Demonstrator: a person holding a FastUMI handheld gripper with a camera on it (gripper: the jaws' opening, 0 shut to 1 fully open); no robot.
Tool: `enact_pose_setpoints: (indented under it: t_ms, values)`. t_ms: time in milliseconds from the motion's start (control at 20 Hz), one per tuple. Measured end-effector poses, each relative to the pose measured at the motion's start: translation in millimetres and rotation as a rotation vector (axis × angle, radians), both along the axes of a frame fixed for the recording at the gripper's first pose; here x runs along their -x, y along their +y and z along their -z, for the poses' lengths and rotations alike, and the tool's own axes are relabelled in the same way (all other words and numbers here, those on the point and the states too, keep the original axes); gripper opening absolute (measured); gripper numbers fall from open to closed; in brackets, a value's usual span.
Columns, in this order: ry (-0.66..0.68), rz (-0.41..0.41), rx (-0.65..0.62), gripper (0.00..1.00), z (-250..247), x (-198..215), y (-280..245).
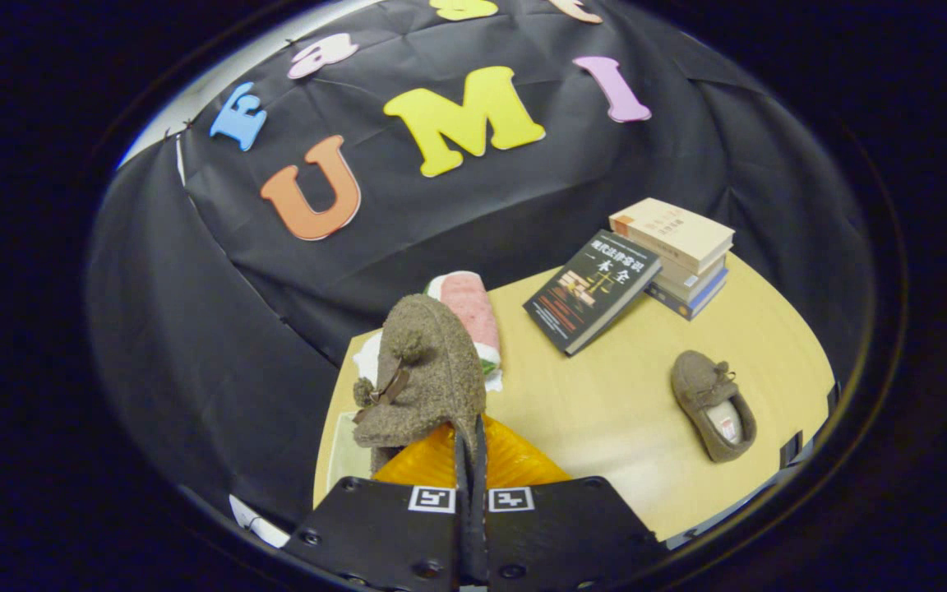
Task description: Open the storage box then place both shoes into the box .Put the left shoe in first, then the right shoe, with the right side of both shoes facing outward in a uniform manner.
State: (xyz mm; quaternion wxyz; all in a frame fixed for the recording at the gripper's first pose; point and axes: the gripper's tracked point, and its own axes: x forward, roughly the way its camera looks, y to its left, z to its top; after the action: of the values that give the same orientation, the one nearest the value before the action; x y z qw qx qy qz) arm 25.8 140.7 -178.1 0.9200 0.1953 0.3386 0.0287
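A fuzzy brown shoe (422,374) with a small bow and pompoms hangs toe-up right in front of me, lifted off the table. My gripper (470,444) is shut on its heel edge, the two fingers pressed together on the rim. The other brown shoe (713,404) lies on the wooden table (605,411) off to the right, opening up. Below the held shoe, a pale greenish box edge (340,452) shows at the table's left side; most of it is hidden by the shoe and my fingers.
A rolled pink and white towel (472,311) lies beyond the held shoe. A dark book (593,289) leans against a stack of books (681,255) at the far right. The table's left edge drops off just past the box.
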Motion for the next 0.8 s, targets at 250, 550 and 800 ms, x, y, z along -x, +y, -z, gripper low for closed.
enact_pose_setpoints:
  t_ms: [250, 550, 800]
  values:
    - [0.013, -0.028, -0.03, 0.0, 14.0, 8.0, 70.9]
    - [0.066, -0.05, -0.039, 0.0, 54.5, 19.8, 128.6]
    - [0.16, 0.009, -0.077, 0.0, 105.5, 21.6, 143.2]
